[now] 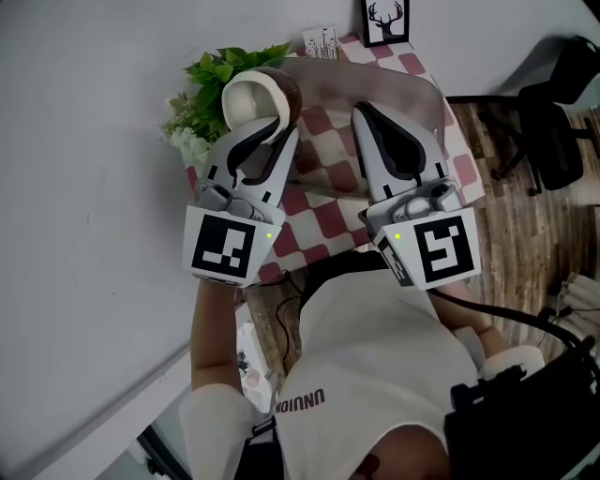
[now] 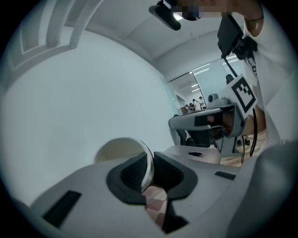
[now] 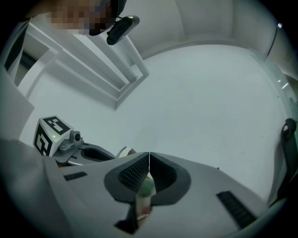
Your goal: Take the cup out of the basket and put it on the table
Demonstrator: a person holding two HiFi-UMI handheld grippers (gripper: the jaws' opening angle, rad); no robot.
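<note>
Left gripper (image 1: 274, 124) (image 2: 149, 162) is clamped on the wall of the cup (image 1: 251, 101) (image 2: 118, 149). One pad sits inside the rim and the other against the outside, so the jaws stand only narrowly apart with the thin wall pinched between them. The cup hangs in the air at the gripper's tip, off the counter (image 1: 328, 202). Its round mouth faces up toward the head camera and shows the whole cream interior. Only a strip of the brown outer wall shows on its far right side. Its long axis runs from that open mouth down and away to a base that is hidden. In the left gripper view the cup sits to the left of the pads.

Right gripper (image 1: 362, 112) (image 3: 148, 160) is held just beside the left one. Its jaws are pressed together with nothing between them.

Under both grippers lies the counter's red-and-white checked cloth. A greyish, see-through basket (image 1: 417, 82) stands on it. The cup appears at the basket's left corner and in front of a leafy green plant (image 1: 214, 73). Beyond the basket a small framed deer picture (image 1: 386, 21) stands against the wall. A black office chair (image 1: 553, 122) stands on the wooden floor to the right.
</note>
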